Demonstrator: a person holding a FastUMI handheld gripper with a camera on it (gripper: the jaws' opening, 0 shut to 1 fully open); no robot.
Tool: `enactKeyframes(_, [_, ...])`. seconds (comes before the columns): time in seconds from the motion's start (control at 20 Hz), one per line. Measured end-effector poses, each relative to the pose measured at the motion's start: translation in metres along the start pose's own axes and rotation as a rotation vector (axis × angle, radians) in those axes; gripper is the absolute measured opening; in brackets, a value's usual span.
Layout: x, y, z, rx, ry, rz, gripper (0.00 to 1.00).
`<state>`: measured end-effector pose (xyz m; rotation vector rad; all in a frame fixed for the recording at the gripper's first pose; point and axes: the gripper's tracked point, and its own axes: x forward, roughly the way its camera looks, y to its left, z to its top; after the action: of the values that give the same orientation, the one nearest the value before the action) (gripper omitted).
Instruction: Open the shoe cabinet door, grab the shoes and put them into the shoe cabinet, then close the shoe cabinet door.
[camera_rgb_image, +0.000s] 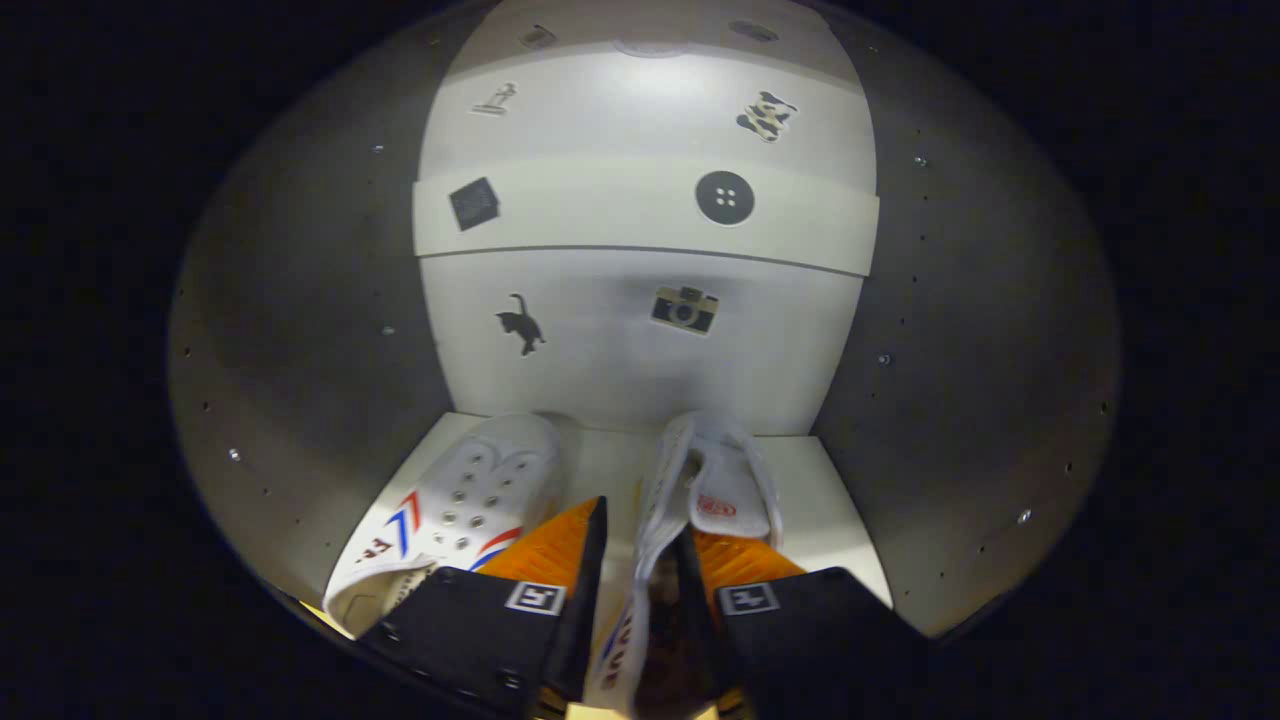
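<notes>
Inside the shoe cabinet (300, 330), at the lower left of the frame, a white sneaker (440, 515) with red and blue chevron stripes and metal eyelets lay on the pale shelf floor (830, 510), toe toward the back panel and just left of the gripper (645, 540). At lower centre, the gripper's jaws stood narrowly apart and closed on the side wall of a second white sneaker (700, 490), one finger outside the shoe and the other down inside its opening; the shoe stood on the shelf floor, its tongue with a red label visible beyond the fingers. Above them, in the middle of the frame, the white back panel (640, 300) carried stickers: a black cat (521, 325) at left, a camera (685, 309) at right, and higher up a dark square (474, 203) and a black button (724, 197). Grey side walls with small screw heads curved away at either edge.
</notes>
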<state>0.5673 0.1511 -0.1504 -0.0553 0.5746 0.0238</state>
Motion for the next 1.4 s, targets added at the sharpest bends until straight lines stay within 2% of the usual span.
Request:
enactKeyframes(0.05, [-0.009, 0.007, -0.003, -0.012, -0.003, 0.010, 0.52])
enactKeyframes(0.15, [-0.028, 0.004, -0.005, -0.053, -0.032, -0.025, 0.71])
enactKeyframes(0.2, [-0.040, -0.003, -0.004, -0.052, -0.058, -0.070, 0.81])
enactKeyframes(0.25, [-0.055, -0.002, -0.004, -0.041, -0.077, -0.065, 0.85])
enactKeyframes(0.3, [-0.072, 0.002, -0.001, -0.029, -0.111, -0.051, 0.92])
enactKeyframes(0.35, [-0.081, -0.005, 0.005, -0.027, -0.154, -0.071, 1.00])
enactKeyframes(0.45, [-0.108, -0.020, 0.005, -0.043, -0.183, -0.130, 0.98])
enactKeyframes(0.6, [-0.155, -0.008, -0.007, -0.005, -0.218, -0.075, 0.98])
enactKeyframes(0.9, [-0.284, 0.020, -0.043, -0.047, -0.392, -0.016, 0.98])
enactKeyframes(1.15, [-0.373, 0.050, -0.090, -0.066, -0.503, 0.109, 0.98])
enactKeyframes(1.3, [-0.403, 0.052, -0.129, -0.092, -0.484, 0.152, 0.98])
enactKeyframes(1.4, [-0.421, 0.031, -0.148, -0.079, -0.466, 0.125, 0.98])
